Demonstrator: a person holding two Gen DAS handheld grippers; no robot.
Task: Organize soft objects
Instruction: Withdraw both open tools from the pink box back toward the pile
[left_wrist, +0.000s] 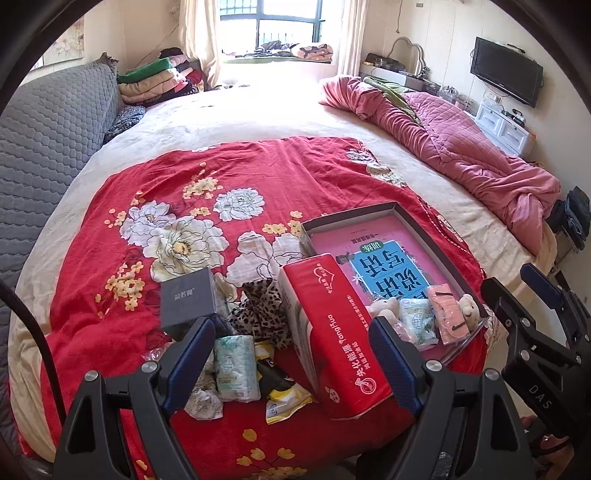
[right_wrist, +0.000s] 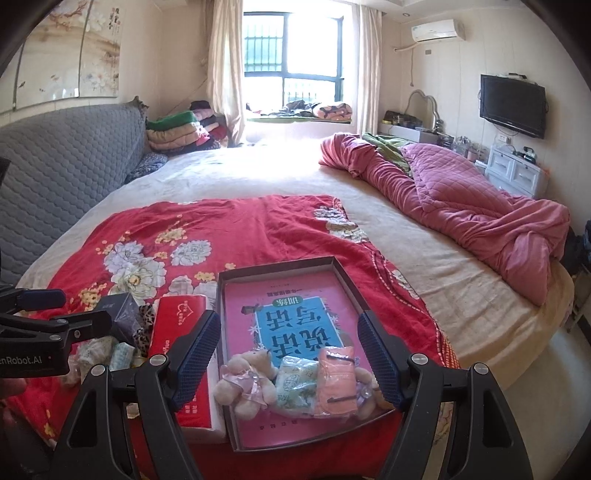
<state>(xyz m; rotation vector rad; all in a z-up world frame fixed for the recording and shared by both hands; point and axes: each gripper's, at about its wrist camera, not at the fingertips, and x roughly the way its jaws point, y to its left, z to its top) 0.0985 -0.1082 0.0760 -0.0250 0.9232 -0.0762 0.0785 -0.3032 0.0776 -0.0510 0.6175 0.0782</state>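
Red flowered cloth covers the near part of the bed, and on it the soft things lie in two groups. Low and right in the left wrist view, a shallow box already holds a small teddy bear, a tissue pack and a pink pouch. Left of it lie a loose tissue pack, a leopard-print cloth and a yellow packet. The left gripper and the right gripper both hang with fingers spread, holding nothing. A sensible next pick is the loose tissue pack, pinched across its short sides. The tall red carton stands between pile and box, so lift over it; the dark box crowds the left side.
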